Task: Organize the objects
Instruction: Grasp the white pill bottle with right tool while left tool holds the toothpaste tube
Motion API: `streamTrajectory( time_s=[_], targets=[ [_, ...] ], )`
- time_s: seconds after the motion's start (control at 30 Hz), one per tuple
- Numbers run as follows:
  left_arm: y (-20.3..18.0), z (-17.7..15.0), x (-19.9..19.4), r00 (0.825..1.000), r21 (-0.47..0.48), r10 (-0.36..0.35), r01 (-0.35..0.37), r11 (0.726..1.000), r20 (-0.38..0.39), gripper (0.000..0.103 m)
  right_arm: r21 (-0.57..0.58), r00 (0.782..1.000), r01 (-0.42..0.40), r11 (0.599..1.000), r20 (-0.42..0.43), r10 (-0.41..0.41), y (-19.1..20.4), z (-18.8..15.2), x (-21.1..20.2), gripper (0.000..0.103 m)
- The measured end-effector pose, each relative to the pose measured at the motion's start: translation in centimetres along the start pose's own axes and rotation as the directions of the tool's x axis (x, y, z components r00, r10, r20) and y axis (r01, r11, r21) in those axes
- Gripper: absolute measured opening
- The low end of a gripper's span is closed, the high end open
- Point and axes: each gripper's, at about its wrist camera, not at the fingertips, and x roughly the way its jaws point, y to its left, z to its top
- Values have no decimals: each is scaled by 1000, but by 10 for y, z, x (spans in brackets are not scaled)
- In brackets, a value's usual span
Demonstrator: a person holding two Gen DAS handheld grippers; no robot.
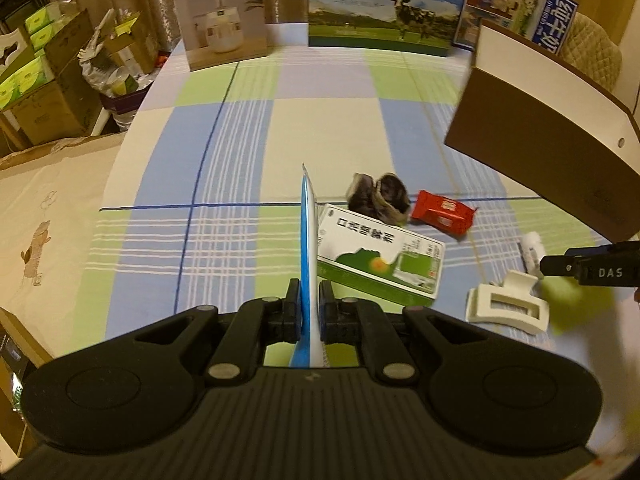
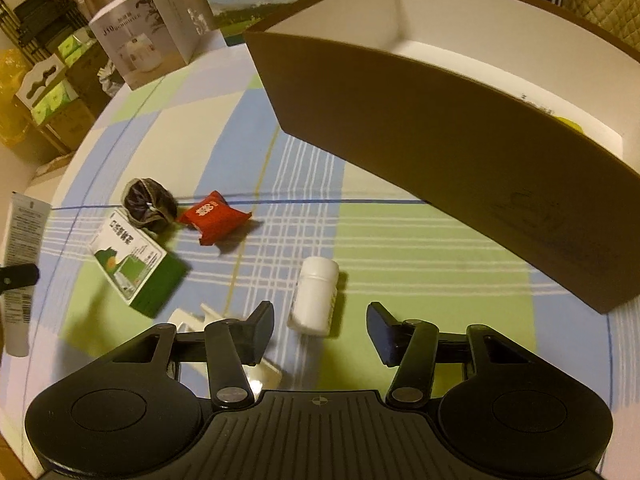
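My left gripper [image 1: 309, 304] is shut on a blue and white tube [image 1: 309, 248], held edge-on above the table; the tube also shows at the left edge of the right wrist view [image 2: 20, 264]. My right gripper [image 2: 320, 326] is open and empty, just above a white bottle [image 2: 316, 296] lying on the cloth. A green and white box [image 1: 380, 256], a dark furry pouch [image 1: 380, 198], a red packet [image 1: 444, 212] and a white hair claw [image 1: 508, 304] lie on the table. A brown box with a white inside [image 2: 440, 128] stands at the right.
The round table has a checked blue, green and white cloth [image 1: 240, 140]. A humidifier box [image 1: 220, 16] and milk cartons [image 1: 384, 4] stand at the far edge. Cardboard boxes [image 1: 48, 92] stand on the floor to the left.
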Motion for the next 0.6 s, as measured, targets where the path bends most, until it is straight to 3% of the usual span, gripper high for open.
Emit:
streamTrajectory(
  time_s=[0.27, 0.4, 0.6],
  targets=[
    [11, 5, 6, 1000, -21, 24, -24, 999, -5, 5, -12, 999, 29, 1000, -30, -29, 7, 7, 23, 39],
    [17, 7, 9, 999, -30, 32, -32, 999, -11, 5, -34, 998, 55, 998, -35, -56, 10, 8, 30, 25],
    [16, 10, 10, 999, -33, 32, -32, 999, -10, 5, -41, 998, 57, 998, -26, -58, 7, 9, 28, 24]
  ],
)
